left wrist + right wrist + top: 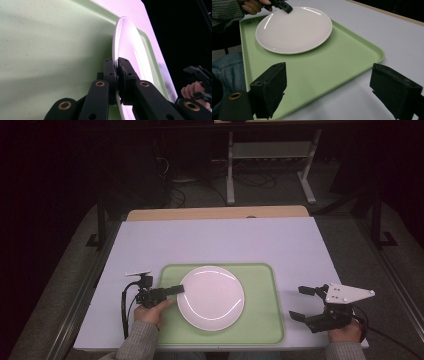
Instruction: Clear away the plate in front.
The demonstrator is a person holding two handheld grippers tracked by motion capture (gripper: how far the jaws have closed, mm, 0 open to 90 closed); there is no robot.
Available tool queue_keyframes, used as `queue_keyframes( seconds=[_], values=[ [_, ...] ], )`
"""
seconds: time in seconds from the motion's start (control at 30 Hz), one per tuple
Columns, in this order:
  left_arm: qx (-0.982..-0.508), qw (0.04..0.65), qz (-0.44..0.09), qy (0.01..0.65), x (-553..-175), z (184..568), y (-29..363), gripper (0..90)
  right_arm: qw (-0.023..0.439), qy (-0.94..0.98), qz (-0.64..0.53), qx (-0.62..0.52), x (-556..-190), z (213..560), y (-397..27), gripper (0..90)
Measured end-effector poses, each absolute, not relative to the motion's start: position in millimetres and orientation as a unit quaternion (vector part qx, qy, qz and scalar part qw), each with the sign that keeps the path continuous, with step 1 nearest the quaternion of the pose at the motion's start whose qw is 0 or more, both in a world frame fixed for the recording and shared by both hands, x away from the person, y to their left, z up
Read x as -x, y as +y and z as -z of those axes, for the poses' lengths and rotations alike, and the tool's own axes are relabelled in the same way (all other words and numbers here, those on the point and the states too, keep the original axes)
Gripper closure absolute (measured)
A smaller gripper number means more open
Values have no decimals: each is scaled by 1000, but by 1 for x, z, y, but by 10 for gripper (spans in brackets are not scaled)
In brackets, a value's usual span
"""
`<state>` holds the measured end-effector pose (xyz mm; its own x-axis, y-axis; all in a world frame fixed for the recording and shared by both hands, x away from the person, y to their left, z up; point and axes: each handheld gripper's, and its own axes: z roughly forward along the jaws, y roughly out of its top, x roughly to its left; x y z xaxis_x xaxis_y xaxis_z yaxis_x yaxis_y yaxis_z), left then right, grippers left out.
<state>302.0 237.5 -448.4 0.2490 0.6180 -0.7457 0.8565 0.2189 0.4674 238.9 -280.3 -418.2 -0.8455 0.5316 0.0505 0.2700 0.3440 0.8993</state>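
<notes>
Left gripper [117, 75] jaws clenched on rim of white plate [211, 297], which lies on green tray [260, 320]. Right gripper [304, 303] released, idle. Risk — thin edge grip; lifting could let the plate pivot and slip.

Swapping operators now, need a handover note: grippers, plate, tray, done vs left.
Left gripper: shut on the rim of the plate, at its left edge.
Right gripper: open, holding nothing, beside the tray on its right.
Plate: on the tray, left of its middle.
Done: plate gripped.
Left: probably moving the plate; where to is not evident.
</notes>
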Motion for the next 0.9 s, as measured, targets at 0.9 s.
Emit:
queue_keyframes(
  seconds=[0.9],
  values=[
    [-633, 472, 109, 604, -309, 452, 226, 825, 125, 811, -515, -248, -240, 419, -280, 132]
  ],
)
